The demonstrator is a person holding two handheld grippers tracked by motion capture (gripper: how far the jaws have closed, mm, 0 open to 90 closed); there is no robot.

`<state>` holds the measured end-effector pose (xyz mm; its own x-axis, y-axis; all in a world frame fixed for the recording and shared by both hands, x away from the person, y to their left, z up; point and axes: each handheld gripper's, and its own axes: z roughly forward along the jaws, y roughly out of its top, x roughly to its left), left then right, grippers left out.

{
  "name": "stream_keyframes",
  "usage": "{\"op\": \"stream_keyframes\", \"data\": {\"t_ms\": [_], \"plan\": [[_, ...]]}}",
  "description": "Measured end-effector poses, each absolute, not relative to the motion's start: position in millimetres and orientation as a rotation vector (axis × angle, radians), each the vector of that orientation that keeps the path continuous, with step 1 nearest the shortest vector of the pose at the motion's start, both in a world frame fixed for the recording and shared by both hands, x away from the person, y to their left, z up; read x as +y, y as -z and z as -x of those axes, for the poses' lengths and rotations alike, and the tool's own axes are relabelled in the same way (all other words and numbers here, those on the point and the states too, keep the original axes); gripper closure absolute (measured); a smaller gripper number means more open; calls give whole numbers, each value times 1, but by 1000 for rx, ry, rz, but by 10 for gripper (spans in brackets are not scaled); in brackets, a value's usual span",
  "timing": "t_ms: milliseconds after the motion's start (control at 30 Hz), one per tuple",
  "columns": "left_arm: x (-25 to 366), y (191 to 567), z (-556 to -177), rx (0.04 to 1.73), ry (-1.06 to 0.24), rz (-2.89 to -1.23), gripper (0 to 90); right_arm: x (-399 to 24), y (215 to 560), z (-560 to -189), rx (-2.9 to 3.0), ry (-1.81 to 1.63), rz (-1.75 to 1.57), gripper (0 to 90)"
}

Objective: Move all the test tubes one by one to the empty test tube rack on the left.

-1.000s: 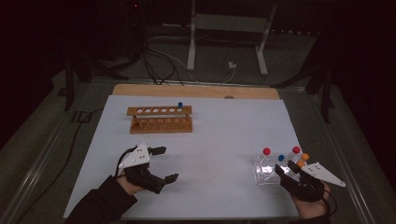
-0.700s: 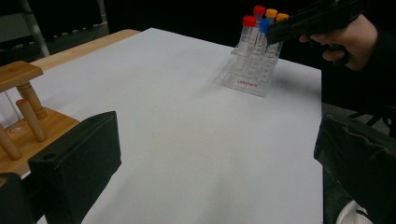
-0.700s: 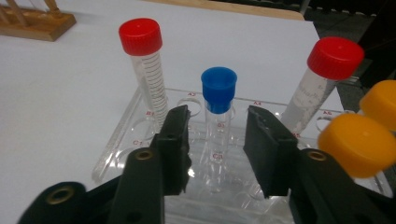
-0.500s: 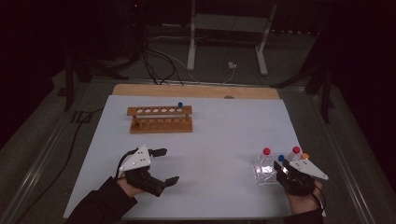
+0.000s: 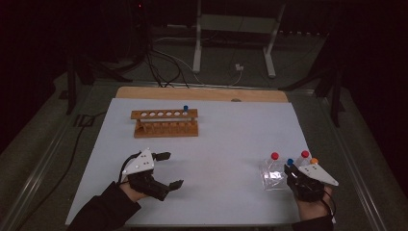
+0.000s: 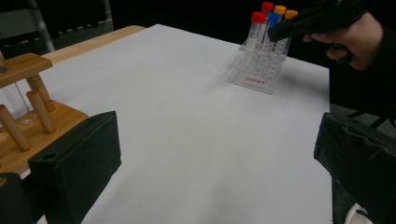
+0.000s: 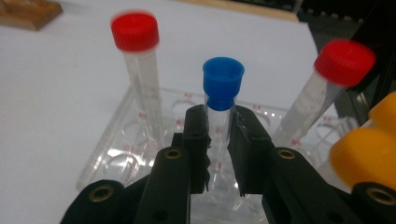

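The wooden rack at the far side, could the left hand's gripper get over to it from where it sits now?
Probably yes. The left gripper stands open and holds nothing, and bare white table lies between it and the wooden rack. The right gripper, shut on the blue-capped tube, is far off to the side.

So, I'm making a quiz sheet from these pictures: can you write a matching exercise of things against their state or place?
Things:
1. blue-capped tube
2. left gripper
3. wooden rack
4. clear rack

States or places:
a. jaws wide apart, nothing between them
b. far left of the white mat, one tube at its right end
c. clamped between the right gripper's jaws
d. holds red- and orange-capped tubes

Pairs: 1-c, 2-a, 3-b, 4-d
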<state>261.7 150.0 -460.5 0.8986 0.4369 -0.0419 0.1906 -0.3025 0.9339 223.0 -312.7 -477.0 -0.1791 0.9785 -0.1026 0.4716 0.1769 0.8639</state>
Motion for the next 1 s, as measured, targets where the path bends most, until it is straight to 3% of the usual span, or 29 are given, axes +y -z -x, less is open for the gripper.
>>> {"op": "stream_keyframes", "data": {"t_ms": [500,767,1000], "plan": [[149,460,-263,466,-246,-1883,15,-311,439,-204,1684,-1042,-1253,765],[147,458,-264,457,-233,-1887,15,-283,421,-196,1745,-1132,-1148,765],[142,454,-265,434,-220,-1910,15,-259,427,-207,1846,-1171,-1111,765]]}}
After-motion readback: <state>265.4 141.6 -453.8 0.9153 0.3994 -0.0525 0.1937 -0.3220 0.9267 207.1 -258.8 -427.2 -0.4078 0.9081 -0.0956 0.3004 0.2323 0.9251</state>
